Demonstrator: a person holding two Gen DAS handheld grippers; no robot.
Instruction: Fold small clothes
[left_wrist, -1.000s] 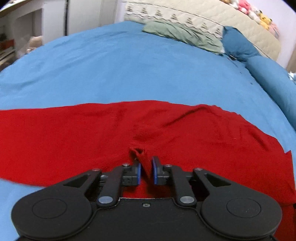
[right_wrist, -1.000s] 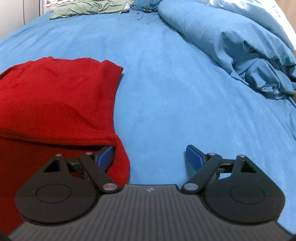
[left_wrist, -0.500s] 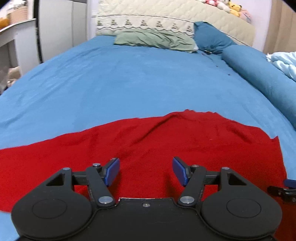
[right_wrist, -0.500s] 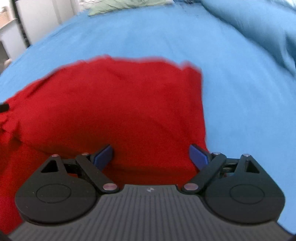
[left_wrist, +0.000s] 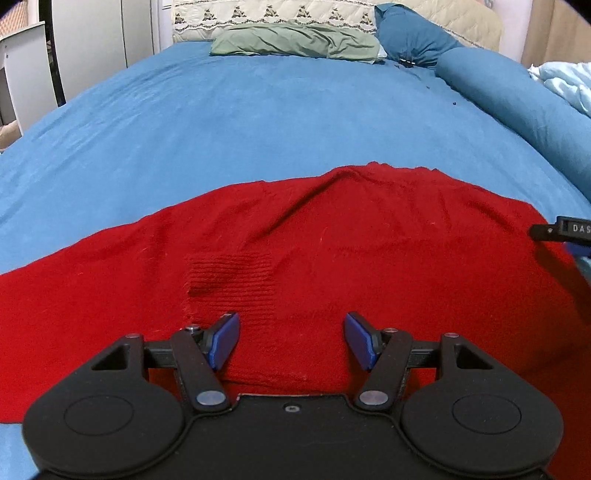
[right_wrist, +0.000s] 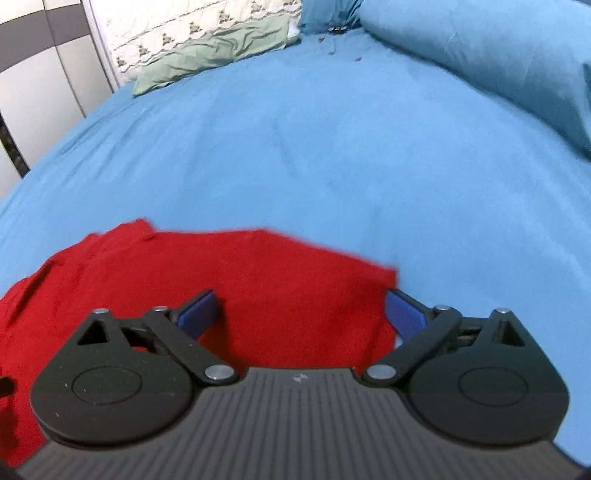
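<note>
A wide bed (left_wrist: 258, 122) covered in a blue sheet fills both views. At its far end lie a crumpled green pillow (left_wrist: 295, 42), a dark blue pillow (left_wrist: 413, 40) and a quilted cream headboard (left_wrist: 273, 16). A rolled blue duvet (left_wrist: 517, 96) runs along the bed's right side, and white cabinet doors (left_wrist: 96, 40) stand at far left.

A red knitted garment (left_wrist: 332, 251) lies flat on the near part of the bed, its long axis running left to right across the left wrist view. The left claw (left_wrist: 291, 341) hovers over it, blue pads spread apart, gripping nothing. The right claw (right_wrist: 301, 314) is also spread wide above the garment's right edge, empty.
</note>
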